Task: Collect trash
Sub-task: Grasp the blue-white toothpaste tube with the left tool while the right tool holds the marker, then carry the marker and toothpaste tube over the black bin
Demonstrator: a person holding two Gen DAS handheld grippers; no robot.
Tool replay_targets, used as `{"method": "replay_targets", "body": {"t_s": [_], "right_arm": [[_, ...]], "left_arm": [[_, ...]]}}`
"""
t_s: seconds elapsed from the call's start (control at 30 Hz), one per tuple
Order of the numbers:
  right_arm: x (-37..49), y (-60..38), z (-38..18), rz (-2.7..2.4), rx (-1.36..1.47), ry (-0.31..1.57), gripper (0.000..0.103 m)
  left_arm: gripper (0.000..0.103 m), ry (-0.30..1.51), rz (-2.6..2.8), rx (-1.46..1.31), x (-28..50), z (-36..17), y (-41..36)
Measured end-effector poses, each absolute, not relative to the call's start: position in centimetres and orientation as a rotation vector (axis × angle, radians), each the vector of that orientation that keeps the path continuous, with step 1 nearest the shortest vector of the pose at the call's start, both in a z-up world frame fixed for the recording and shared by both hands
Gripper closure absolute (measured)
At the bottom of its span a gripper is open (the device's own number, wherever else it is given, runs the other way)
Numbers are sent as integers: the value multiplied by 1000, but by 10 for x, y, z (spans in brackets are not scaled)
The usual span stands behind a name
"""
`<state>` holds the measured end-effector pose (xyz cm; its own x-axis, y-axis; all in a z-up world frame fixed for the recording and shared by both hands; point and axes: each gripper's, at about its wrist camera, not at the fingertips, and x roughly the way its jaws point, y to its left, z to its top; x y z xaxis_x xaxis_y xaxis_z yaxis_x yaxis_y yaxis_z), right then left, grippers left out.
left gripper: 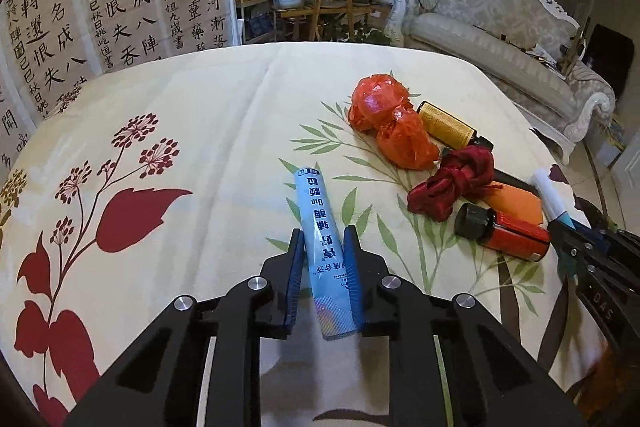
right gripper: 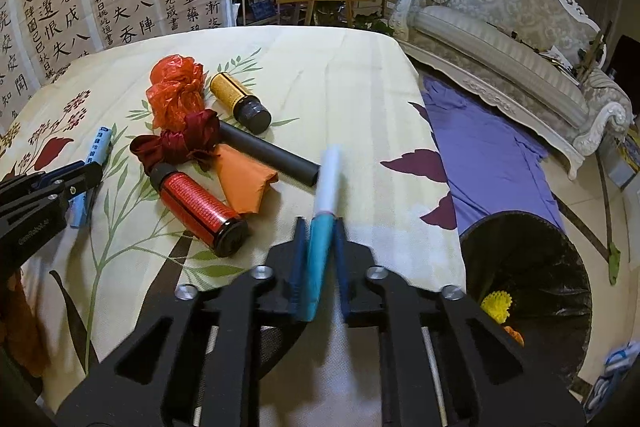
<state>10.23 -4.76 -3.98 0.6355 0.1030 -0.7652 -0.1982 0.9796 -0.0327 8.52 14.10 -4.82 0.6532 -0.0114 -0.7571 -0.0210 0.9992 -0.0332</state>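
two small bottles [left gripper: 503, 231] lie right of the left gripper [left gripper: 323, 239], clamped on one pale blue flat sachet [left gripper: 321, 247]; right gripper [right gripper: 319, 231] pinches one teal-and-white tube [right gripper: 323, 223].

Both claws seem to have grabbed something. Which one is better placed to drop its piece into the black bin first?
Probably the right claw, shut on the teal-and-white tube: the black bin gapes just beside it. The left claw, holding the blue packet, is farther away.

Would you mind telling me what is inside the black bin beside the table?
In the right wrist view, the black bin holds a yellow flower-like piece and something orange near its lower rim. The rest of the inside is dark, and the gripper frame covers its near edge.
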Motion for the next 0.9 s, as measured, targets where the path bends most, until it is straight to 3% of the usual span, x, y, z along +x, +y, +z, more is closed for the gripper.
{"method": "replay_targets", "body": {"t_s": [0.9], "right_arm": [[38, -75, -18, 125, -58, 789, 96]], "left_arm": [[83, 731, -109, -26, 20, -23, 96]]}}
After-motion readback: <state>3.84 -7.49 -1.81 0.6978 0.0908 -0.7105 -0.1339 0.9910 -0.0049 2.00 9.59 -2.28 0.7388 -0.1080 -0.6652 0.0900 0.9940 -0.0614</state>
